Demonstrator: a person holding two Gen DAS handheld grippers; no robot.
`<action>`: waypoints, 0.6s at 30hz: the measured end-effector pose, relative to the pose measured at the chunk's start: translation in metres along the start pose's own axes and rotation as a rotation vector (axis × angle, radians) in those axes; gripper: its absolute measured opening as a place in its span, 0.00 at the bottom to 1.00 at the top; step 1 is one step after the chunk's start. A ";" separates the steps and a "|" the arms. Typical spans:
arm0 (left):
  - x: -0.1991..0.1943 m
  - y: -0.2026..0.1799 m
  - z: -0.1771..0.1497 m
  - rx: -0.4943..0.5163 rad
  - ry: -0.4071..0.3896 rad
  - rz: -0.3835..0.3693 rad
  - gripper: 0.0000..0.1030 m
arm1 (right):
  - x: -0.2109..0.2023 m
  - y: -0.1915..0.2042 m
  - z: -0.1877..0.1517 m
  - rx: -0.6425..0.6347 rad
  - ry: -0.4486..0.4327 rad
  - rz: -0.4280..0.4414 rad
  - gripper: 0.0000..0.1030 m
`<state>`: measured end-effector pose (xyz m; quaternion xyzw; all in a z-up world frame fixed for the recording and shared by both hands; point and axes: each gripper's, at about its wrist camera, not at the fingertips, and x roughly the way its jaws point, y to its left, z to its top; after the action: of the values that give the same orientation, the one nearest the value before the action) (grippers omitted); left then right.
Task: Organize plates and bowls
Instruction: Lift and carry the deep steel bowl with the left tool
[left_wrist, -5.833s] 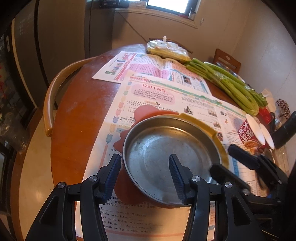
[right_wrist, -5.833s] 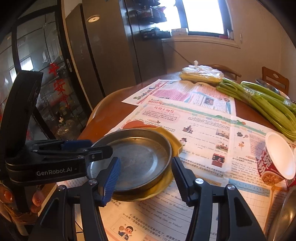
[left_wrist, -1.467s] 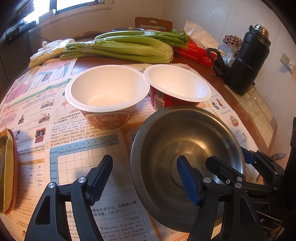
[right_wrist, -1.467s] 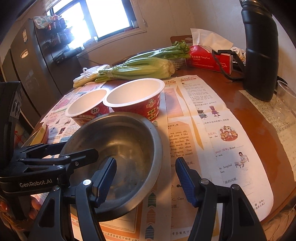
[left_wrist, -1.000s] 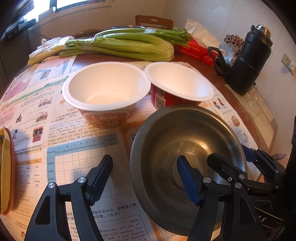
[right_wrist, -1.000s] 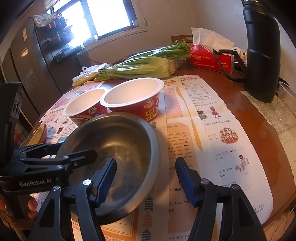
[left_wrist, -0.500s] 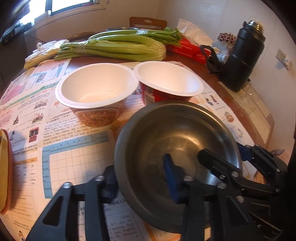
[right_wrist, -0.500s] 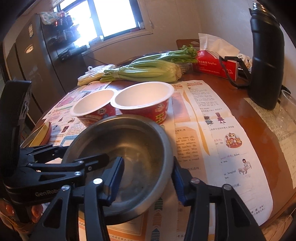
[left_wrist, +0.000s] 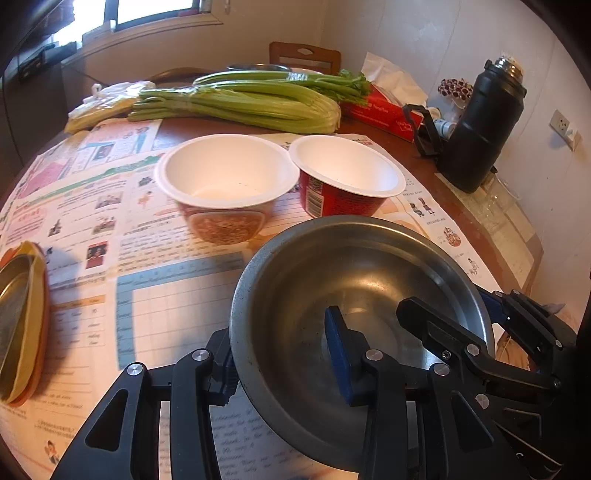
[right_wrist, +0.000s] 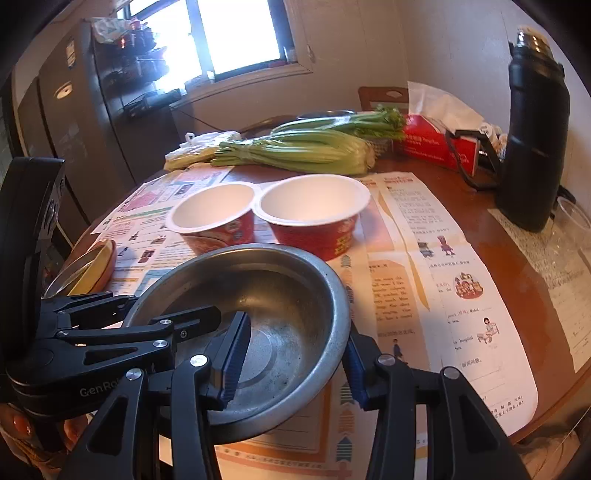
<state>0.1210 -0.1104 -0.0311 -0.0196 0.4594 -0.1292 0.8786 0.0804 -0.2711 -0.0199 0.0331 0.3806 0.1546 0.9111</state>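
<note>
A steel bowl (left_wrist: 354, 280) (right_wrist: 280, 291) sits on the newspaper near the table's front edge. My left gripper (left_wrist: 284, 362) straddles its left rim, one finger outside and one inside, shut on the wall. My right gripper (right_wrist: 295, 354) straddles its right rim the same way, shut on the wall. Two white-lined red paper bowls (left_wrist: 225, 184) (left_wrist: 347, 177) stand just behind it; they also show in the right wrist view (right_wrist: 214, 218) (right_wrist: 314, 210). A stack of plates (left_wrist: 18, 317) (right_wrist: 88, 266) lies at the far left.
Celery (left_wrist: 240, 99), a white bag (left_wrist: 107, 99), a red tissue box (left_wrist: 384, 110) and a black thermos (left_wrist: 480, 125) stand at the back and right. A clear glass (right_wrist: 572, 229) is at the right edge. Newspapers (right_wrist: 424, 266) cover the round wooden table.
Both grippers moved from the plate stack to the steel bowl. In the last second both closed from wide open onto the bowl's opposite rims.
</note>
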 end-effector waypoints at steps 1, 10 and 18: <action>-0.003 0.001 -0.001 0.001 -0.003 0.006 0.40 | -0.002 0.003 0.000 -0.003 -0.003 0.004 0.46; -0.025 0.011 -0.009 -0.015 -0.037 0.018 0.41 | -0.014 0.022 -0.001 -0.029 -0.023 0.028 0.46; -0.036 0.020 -0.013 -0.036 -0.048 0.026 0.41 | -0.017 0.032 0.001 -0.046 -0.025 0.047 0.46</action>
<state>0.0948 -0.0808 -0.0125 -0.0326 0.4407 -0.1092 0.8904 0.0617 -0.2457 -0.0019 0.0232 0.3649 0.1842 0.9123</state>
